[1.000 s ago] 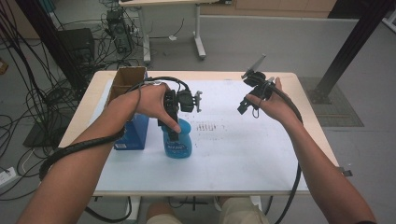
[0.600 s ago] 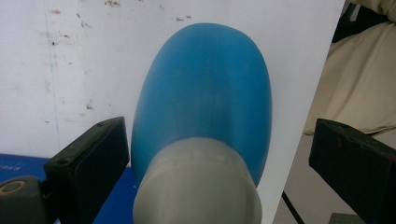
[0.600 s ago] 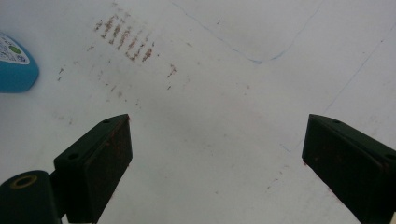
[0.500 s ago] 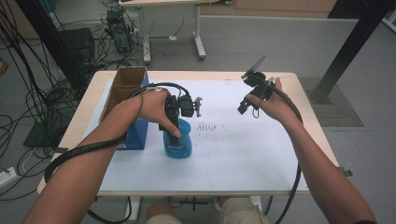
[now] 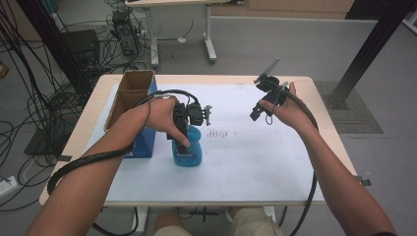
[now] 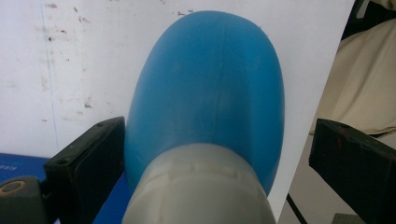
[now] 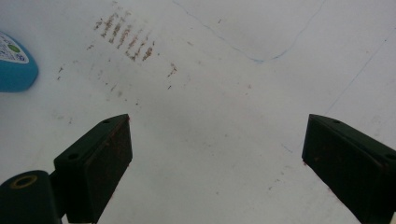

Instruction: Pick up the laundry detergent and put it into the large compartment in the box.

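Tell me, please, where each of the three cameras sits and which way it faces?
High view: above the person's side, looking down on the table; both forearms, left claw, right claw.
Left gripper view: on the left claw, open jaws flanking the blue bottle.
Right gripper view: on the right claw, facing the stained white sheet, jaws open.
Shared: the bottle.

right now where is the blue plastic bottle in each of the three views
High view: the blue plastic bottle stands left of centre on the white table sheet, under the left gripper.
Left gripper view: the bottle sits in the middle, its pale cap at the bottom, between the open jaws.
Right gripper view: its edge shows at the far left.
Shared landmark: the brown smudges on the sheet, beside the bottle.
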`<action>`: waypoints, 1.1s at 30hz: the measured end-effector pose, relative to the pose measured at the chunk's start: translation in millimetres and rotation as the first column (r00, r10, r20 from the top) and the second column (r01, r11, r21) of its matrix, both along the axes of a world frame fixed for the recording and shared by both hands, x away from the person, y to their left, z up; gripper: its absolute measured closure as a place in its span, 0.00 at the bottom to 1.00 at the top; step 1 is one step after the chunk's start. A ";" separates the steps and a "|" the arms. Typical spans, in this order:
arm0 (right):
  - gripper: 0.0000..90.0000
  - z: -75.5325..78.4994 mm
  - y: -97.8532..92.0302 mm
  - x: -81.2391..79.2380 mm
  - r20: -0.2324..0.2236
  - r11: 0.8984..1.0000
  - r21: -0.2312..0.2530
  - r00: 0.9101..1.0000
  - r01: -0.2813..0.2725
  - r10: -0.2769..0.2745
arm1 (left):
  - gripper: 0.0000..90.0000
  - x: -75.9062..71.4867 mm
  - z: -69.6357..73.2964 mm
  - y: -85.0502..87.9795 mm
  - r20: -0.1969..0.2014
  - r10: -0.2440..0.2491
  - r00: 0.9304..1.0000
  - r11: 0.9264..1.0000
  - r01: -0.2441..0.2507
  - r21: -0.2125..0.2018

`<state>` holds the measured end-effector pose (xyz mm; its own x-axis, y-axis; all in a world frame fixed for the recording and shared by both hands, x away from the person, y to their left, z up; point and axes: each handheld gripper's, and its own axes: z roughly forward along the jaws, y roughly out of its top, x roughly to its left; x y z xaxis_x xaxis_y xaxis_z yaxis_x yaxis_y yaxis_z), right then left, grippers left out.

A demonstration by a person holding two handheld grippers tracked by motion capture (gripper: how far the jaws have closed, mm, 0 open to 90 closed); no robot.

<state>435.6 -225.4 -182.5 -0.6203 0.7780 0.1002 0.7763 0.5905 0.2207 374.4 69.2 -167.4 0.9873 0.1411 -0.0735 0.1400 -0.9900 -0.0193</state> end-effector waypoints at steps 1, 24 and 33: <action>0.10 -0.2 -0.4 -0.1 0.001 1.000 0.001 1.000 0.001 -0.001 | 0.06 -0.1 -0.3 0.3 0.000 0.001 1.000 1.000 -0.001 -0.001; 0.10 1.1 -0.9 -1.1 0.003 1.000 0.006 1.000 0.004 -0.004 | 0.06 -2.8 0.9 1.1 0.011 0.001 1.000 1.000 -0.001 -0.008; 0.10 2.4 -1.2 -2.0 0.006 1.000 0.007 1.000 0.004 -0.004 | 0.06 -2.6 2.9 1.5 0.014 0.000 1.000 1.000 0.000 -0.011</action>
<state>433.5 -226.6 -180.2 -0.6181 0.7795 0.1021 0.7770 0.5859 0.2301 371.8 70.7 -164.5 0.9882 0.1404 -0.0608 0.1402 -0.9901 -0.0068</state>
